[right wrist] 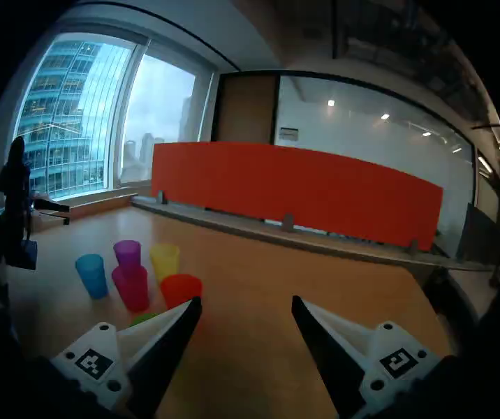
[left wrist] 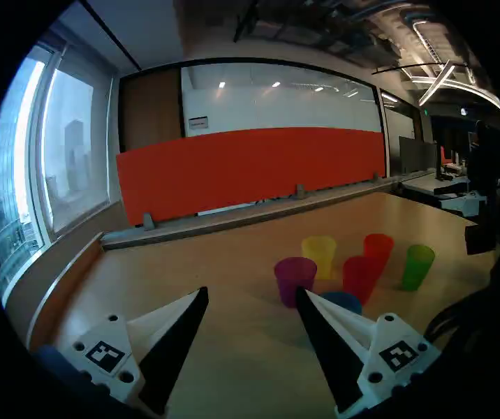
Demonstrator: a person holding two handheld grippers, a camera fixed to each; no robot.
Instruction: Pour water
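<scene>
6 cups (left wrist: 359,278) stood grouped at lower right of the left gripper view, while the left gripper (left wrist: 251,291) and right gripper (right wrist: 246,299) gaped wide and empty, so a square mid-height grasp seemed wise.

**Six cups, six colours**

There are a purple cup (left wrist: 295,278), yellow cup (left wrist: 319,253), orange-red cup (left wrist: 378,250), pink-red cup (left wrist: 359,278), green cup (left wrist: 417,265) and blue cup (left wrist: 342,300). The table (left wrist: 236,251) is tan, the partition (left wrist: 250,167) orange-red. The left gripper (left wrist: 251,291) and right gripper (right wrist: 246,299) are white with black inner faces and black-and-white square markers.
</scene>
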